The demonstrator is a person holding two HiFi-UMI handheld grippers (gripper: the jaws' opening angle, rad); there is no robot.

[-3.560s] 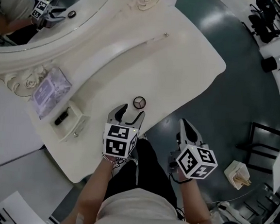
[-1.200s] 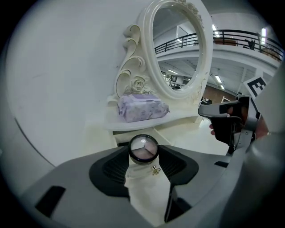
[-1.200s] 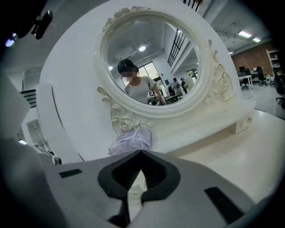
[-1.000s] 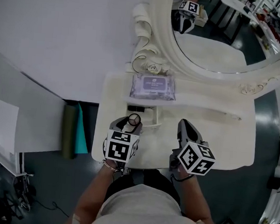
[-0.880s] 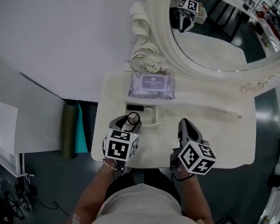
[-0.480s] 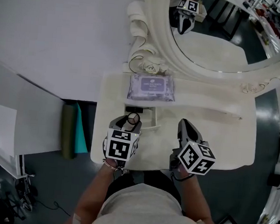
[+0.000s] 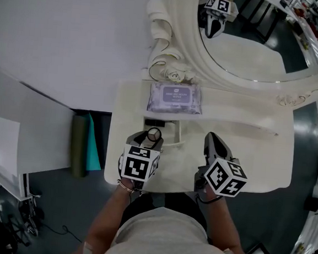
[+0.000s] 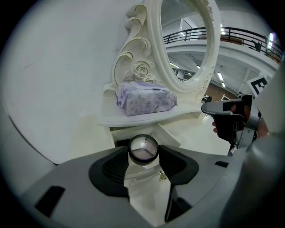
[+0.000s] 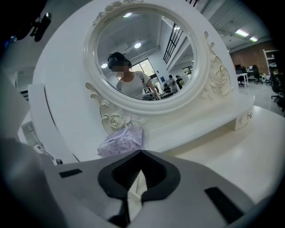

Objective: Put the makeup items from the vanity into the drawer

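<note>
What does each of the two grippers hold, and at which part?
The left gripper clamps the small round clear-lidded compact by its rim; the right gripper holds nothing.

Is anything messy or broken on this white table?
Nothing looks broken or spilled. The purple wipes pack lies flat on the shelf; the little drawer stands open, and the left hand-held gripper holds a round compact over it.

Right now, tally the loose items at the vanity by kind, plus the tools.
round compact: 1
purple wipes pack: 1
dark item in the open drawer, kind unclear: 1
tools: 2 (left tool shut on the compact; right tool shut, empty)
Total: 5
</note>
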